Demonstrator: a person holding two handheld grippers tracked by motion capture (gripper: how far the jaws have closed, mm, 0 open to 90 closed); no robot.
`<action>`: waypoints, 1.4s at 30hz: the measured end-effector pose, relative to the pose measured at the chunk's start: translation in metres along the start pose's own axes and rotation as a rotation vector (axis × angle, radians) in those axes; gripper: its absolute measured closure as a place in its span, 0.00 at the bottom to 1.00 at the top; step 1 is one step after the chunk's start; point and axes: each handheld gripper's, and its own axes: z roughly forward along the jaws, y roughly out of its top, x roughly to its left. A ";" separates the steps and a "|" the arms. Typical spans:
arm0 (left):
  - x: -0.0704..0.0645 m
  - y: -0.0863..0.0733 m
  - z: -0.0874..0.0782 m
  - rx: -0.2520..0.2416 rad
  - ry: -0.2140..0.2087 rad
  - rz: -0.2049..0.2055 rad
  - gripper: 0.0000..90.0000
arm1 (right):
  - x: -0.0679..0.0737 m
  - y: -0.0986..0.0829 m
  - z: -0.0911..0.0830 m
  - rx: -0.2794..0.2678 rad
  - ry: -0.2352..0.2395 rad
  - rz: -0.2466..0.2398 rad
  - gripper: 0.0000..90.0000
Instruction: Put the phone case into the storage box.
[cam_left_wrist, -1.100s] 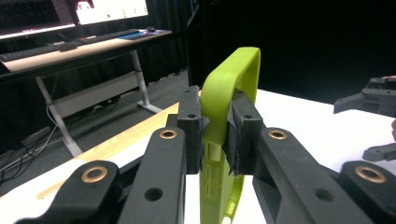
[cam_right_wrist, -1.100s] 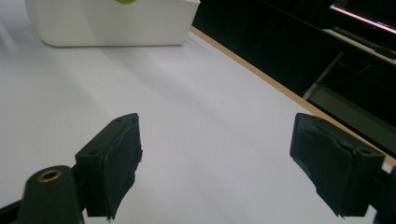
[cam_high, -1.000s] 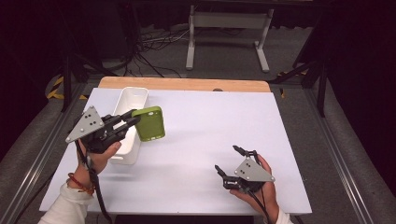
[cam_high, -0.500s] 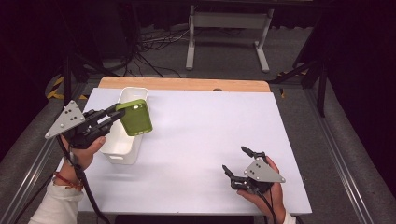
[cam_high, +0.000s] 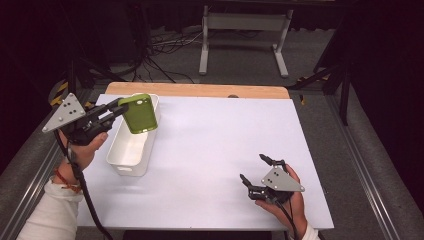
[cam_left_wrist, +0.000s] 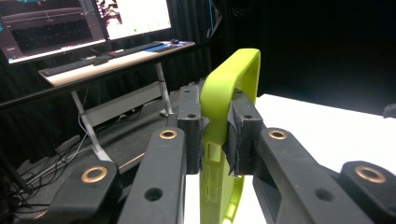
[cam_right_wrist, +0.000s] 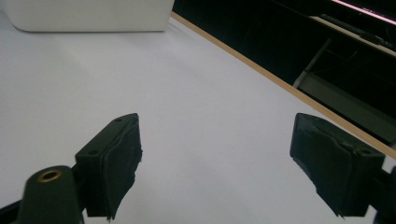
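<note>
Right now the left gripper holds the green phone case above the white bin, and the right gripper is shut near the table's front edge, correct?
Not quite: the right gripper is open, jaws wide apart in the right gripper view. The left gripper does hold the green case above the white bin.

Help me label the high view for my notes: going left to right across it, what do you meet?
Left gripper → white bin → right gripper. The green phone case overlaps the bin, held over it, so I leave it unplaced.
</note>
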 end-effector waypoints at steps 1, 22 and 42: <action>0.003 0.002 0.000 0.001 0.002 -0.001 0.87 | 0.000 0.000 0.000 0.000 0.000 -0.001 0.19; 0.050 -0.013 0.022 0.071 0.067 -0.038 0.87 | -0.001 0.004 0.000 -0.025 0.019 -0.009 0.20; 0.084 -0.041 0.062 0.162 0.107 -0.061 0.87 | -0.003 0.000 0.002 -0.012 0.041 0.013 0.19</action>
